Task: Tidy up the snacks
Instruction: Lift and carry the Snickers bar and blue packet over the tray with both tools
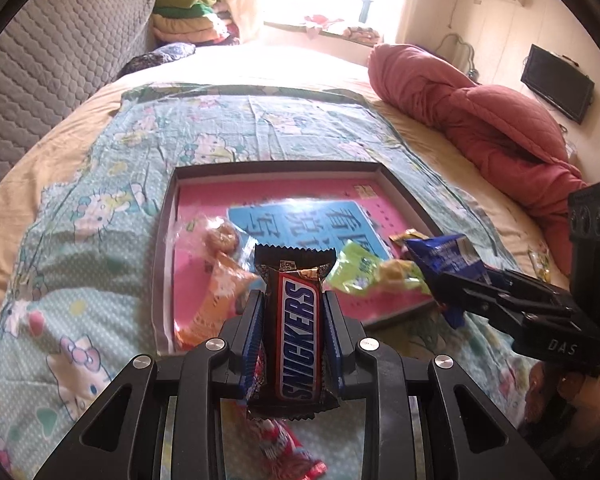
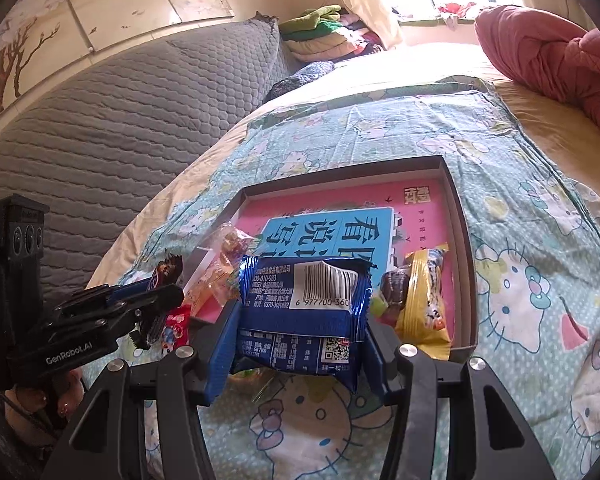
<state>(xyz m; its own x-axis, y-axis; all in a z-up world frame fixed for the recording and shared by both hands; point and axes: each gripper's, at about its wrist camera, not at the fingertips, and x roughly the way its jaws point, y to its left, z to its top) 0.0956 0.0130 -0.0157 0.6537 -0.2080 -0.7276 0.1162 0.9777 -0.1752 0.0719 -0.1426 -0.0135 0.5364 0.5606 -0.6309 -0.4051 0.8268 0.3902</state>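
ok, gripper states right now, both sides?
Left gripper: shut on the Snickers bar, held near the tray's near edge.
Right gripper: shut on the blue snack packet.

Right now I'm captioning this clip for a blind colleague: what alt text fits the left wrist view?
The left gripper clamps an upright Snickers bar just short of a shallow box lined with pink paper on a Hello Kitty bedsheet. At right, the right gripper holds a blue snack packet over the box.
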